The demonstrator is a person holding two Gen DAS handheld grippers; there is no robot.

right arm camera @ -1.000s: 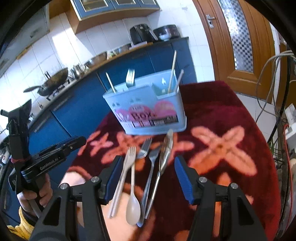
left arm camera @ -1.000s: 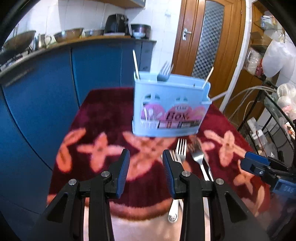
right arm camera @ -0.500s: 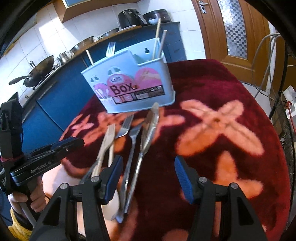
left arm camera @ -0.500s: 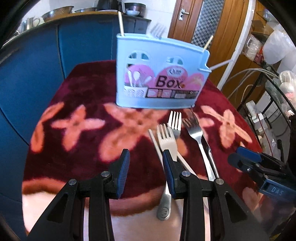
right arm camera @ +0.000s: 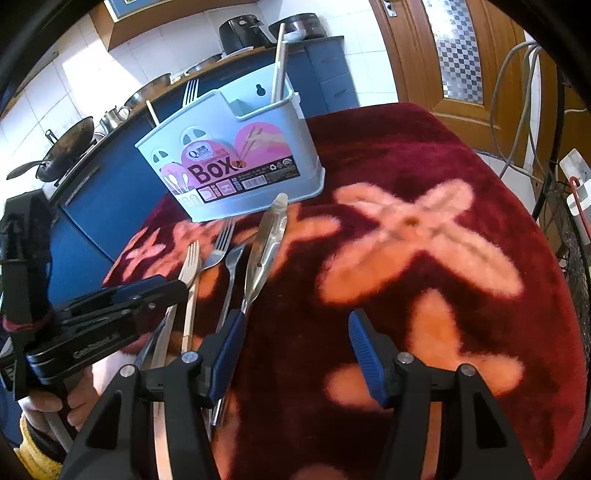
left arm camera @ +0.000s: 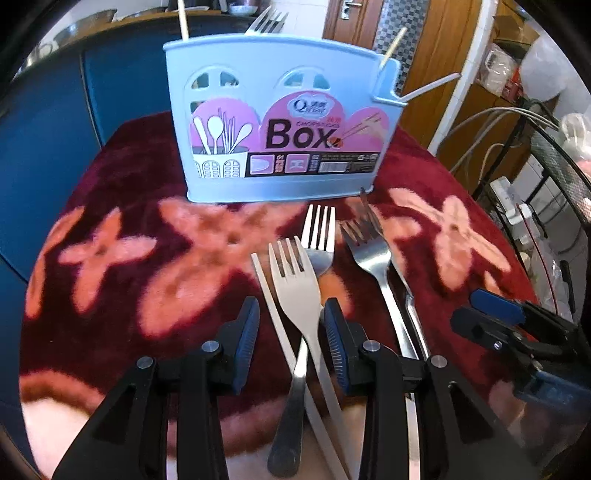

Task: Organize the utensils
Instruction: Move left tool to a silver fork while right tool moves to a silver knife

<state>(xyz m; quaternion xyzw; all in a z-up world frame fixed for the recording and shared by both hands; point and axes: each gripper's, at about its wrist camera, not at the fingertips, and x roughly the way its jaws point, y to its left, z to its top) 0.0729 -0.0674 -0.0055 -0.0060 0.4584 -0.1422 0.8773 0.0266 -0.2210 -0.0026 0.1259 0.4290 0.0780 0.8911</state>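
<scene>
A light-blue plastic cutlery box (left arm camera: 275, 122) with a pink "Box" label stands upright at the far side of the bench (left arm camera: 110, 258), which is covered in a dark-red plush cloth with pink flowers. A metal fork (left arm camera: 266, 23) and pale chopsticks (right arm camera: 279, 62) stick up out of the box. Just in front of it lie the loose utensils: a pale fork (left arm camera: 299, 295), steel forks (left arm camera: 373, 254), a flat pale stick (left arm camera: 291, 339) and metal tongs (right arm camera: 267, 243), their long axes running from the near edge toward the box, tines pointing at it. The left gripper (left arm camera: 291, 325) straddles the pale fork's neck, jaws parted and not touching it. The right gripper (right arm camera: 295, 350) hovers spread wide over bare cloth to the right of the tongs.
</scene>
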